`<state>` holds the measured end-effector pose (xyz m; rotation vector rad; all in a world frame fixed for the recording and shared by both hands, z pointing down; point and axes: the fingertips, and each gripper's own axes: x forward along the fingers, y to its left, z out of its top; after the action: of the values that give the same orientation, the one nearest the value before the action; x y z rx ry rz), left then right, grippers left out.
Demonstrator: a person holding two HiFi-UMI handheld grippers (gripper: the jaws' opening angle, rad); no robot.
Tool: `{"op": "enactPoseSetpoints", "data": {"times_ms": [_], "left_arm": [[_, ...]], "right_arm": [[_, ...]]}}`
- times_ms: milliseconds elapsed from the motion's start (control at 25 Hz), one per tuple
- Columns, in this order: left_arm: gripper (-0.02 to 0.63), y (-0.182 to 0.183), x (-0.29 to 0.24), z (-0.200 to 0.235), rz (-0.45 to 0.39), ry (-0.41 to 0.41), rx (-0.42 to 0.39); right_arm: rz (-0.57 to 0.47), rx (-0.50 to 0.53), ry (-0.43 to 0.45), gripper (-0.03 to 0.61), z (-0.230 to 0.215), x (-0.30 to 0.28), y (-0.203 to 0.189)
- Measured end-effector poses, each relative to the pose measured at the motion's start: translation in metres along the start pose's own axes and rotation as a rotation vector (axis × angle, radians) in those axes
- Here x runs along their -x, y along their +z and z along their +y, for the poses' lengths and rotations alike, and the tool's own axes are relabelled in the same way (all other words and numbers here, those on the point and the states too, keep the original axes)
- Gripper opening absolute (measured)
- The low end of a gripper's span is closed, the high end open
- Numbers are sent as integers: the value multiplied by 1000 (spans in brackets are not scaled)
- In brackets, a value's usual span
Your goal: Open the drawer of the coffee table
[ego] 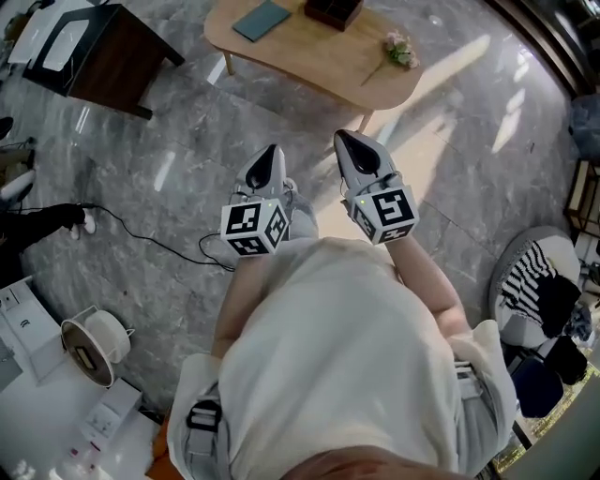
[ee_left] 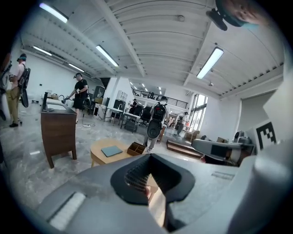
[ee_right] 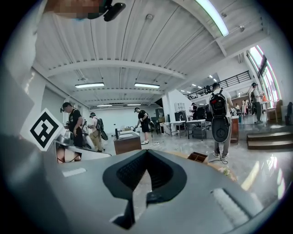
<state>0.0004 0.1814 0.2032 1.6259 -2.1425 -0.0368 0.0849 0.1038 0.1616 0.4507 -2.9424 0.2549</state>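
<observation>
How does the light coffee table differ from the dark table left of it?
The coffee table is pale wood with a rounded top; the dark table is deep brown and square-cornered. The coffee table sits low, while the dark table stands taller. The coffee table carries a teal book, a brown box and flowers; the dark table carries something white. Both stand on the grey floor.

Dark cabinet (ego: 103,56), black floor cable (ego: 141,236), white spool (ego: 98,345)

Book (ego: 262,20) and box (ego: 333,11) on coffee table (ego: 309,61) (flowers (ego: 400,50) rightward)
</observation>
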Motion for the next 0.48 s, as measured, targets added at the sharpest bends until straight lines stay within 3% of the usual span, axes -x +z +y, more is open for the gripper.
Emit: {"op": "enactPoseSetpoints", "data": {"times_ms": [480], "left_arm": [[2, 44, -82, 90, 63, -115, -52]], "right_arm": [[6, -14, -115, 2, -12, -114, 13]]}}
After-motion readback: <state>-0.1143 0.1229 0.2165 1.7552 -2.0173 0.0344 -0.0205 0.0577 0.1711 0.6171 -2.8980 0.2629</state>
